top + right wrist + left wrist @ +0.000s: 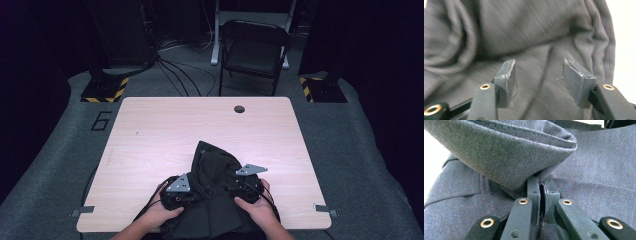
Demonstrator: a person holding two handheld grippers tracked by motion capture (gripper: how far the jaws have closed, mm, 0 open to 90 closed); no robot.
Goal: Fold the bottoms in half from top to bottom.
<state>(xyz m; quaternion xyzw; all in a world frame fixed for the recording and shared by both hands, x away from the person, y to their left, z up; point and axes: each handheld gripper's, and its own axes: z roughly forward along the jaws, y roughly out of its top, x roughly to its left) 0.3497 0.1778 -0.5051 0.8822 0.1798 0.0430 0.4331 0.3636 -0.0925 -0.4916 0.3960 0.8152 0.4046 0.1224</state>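
Left tool (540,192): clamped on a folded edge of the dark grey woven garment (506,152), apparently to pin that fold in place.
Right tool (537,75): jaws spread apart over the cloth, nothing pinched; probably free to take a new hold, though the view is blurred.
Garment: bunched at the near edge of the pale wooden desk (165,130), between both hands.
Beyond: black folding chair (255,50).
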